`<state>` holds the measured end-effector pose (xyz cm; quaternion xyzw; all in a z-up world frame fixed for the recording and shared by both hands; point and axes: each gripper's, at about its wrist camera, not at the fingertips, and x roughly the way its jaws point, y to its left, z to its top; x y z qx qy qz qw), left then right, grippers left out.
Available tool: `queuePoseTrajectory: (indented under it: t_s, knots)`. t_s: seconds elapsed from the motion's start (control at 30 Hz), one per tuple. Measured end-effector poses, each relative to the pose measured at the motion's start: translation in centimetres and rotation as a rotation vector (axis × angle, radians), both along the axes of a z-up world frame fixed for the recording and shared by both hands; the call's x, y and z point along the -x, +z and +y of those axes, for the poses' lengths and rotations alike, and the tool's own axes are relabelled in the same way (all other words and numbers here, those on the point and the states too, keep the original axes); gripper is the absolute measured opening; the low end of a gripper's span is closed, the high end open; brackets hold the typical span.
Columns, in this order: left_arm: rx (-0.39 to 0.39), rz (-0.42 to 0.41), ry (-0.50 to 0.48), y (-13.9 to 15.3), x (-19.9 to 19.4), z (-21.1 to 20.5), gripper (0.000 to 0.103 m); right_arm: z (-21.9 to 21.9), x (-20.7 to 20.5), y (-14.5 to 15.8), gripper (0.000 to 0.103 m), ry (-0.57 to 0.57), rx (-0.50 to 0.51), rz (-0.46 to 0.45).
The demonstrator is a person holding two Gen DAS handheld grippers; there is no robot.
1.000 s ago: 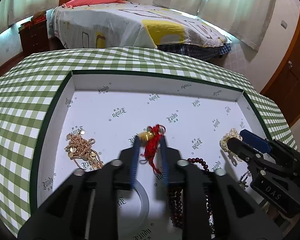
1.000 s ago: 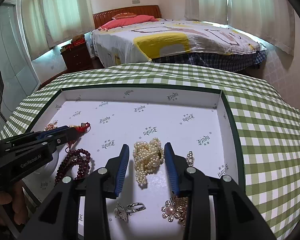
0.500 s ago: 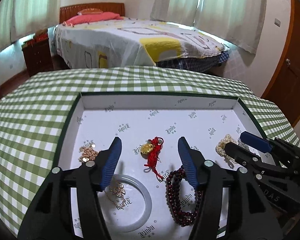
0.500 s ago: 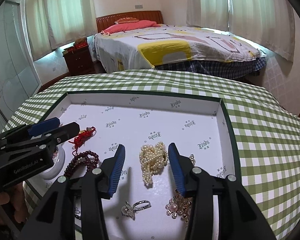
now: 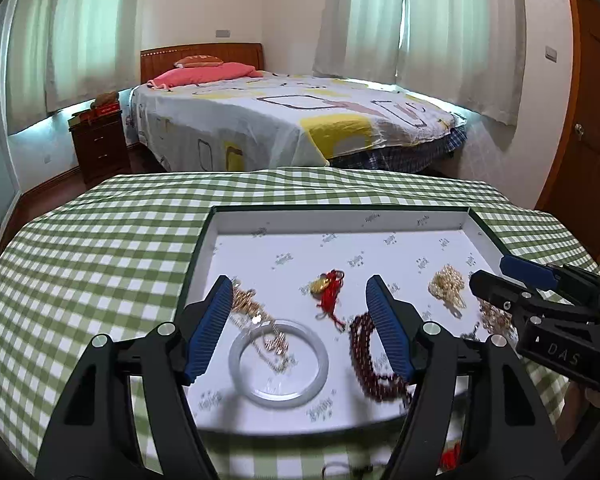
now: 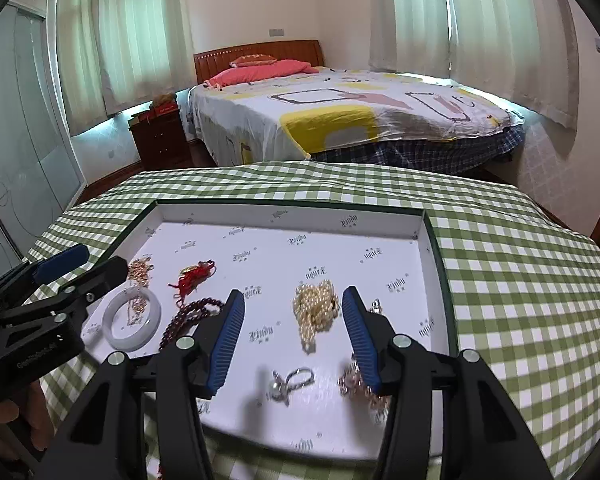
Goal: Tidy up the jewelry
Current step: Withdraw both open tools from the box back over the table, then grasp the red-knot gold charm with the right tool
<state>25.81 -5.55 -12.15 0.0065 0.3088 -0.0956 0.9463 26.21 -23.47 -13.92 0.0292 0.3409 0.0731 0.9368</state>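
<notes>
A white tray [image 5: 340, 216] with a dark green rim lies on the green checked table. In it lie a red-cord gold charm [image 5: 329, 285], a pale bangle [image 5: 278, 362], a gold chain [image 5: 246, 304], dark red beads [image 5: 366, 354] and a pearl strand [image 5: 447, 286]. My left gripper [image 5: 300, 308] is open and empty, raised above the tray's near edge. My right gripper [image 6: 294, 320] is open and empty, raised near the pearl strand [image 6: 316, 310]. A silver ring [image 6: 290, 382] and a rose-gold brooch [image 6: 358, 386] lie below it.
The checked tablecloth [image 6: 520, 280] spreads around the tray. A bed [image 5: 292, 120] and a dark nightstand [image 5: 100, 140] stand beyond the table. A wooden door [image 5: 580, 120] is at the right. Red cord [image 5: 450, 460] shows at the table's near edge.
Both grippers have opened wider and pulled back and up from the tray. The left let go of the red-cord charm, which now lies in the tray. The pearls stay put.
</notes>
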Motion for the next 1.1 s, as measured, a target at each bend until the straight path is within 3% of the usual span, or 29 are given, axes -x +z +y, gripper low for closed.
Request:
queuePoseTrajectory:
  t_s: [0.57,1.1]
  knots:
    - [0.031,0.003,0.044,0.8,6.1,2.4,0.069,0.4,4.7,0.1,0.051,-0.016,-0.013,-0.007]
    - [0.033,0.025,0.115,0.0,10.3,5.6,0.069,3.2,8.5,-2.2,0.051,0.041,-0.005,0.037]
